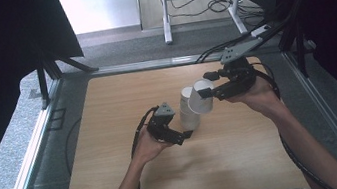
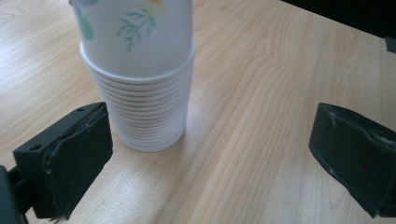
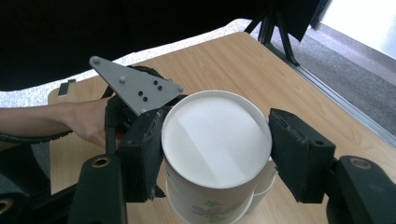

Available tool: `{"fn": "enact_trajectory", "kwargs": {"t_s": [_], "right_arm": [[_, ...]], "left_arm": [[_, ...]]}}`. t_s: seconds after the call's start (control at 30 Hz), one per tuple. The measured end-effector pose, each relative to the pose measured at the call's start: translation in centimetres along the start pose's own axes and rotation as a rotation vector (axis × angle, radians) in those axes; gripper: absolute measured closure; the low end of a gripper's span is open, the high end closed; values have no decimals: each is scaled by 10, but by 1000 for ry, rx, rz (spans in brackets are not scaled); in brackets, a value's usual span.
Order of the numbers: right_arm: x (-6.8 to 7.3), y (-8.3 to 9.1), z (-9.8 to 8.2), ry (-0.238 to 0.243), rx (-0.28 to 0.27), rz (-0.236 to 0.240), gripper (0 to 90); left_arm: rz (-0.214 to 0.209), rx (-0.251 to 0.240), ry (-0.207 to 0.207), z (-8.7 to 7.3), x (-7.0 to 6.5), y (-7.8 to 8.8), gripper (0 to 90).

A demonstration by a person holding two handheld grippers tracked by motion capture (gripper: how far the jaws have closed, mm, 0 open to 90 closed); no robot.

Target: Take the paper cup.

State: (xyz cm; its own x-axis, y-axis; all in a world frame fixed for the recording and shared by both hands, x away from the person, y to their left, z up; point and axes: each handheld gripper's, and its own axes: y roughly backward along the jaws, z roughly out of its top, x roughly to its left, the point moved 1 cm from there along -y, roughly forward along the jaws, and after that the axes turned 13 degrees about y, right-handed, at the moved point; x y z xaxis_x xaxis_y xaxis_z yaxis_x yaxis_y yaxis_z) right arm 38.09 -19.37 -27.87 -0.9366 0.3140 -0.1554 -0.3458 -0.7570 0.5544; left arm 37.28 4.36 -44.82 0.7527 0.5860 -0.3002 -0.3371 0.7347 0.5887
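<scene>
A white paper cup (image 3: 215, 154), upside down with a leafy print on its wall, is sitting clamped between my right gripper (image 3: 215, 140)'s jaws, lifted just over the stack of cups (image 2: 142, 102) standing mid-table. My left gripper (image 2: 210, 158) is resting low beside that stack with its jaws spread wide and empty, the stack's ribbed rims just ahead of the left-hand jaw. Bare wooden table (image 1: 121, 96) is lying open around both, its edges well apart from us.
</scene>
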Motion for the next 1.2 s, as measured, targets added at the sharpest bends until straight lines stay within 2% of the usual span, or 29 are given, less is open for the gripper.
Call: {"fn": "enact_trajectory", "kwargs": {"t_s": [0.6, 1.2], "right_arm": [[24, -10, -34, 8, -18, 28, 377], [44, -34, -60, 6, -16, 71, 377]], "left_arm": [[-48, -40, -49, -14, -20, 2, 0], [-78, -79, -110, -24, -37, -13, 21]]}}
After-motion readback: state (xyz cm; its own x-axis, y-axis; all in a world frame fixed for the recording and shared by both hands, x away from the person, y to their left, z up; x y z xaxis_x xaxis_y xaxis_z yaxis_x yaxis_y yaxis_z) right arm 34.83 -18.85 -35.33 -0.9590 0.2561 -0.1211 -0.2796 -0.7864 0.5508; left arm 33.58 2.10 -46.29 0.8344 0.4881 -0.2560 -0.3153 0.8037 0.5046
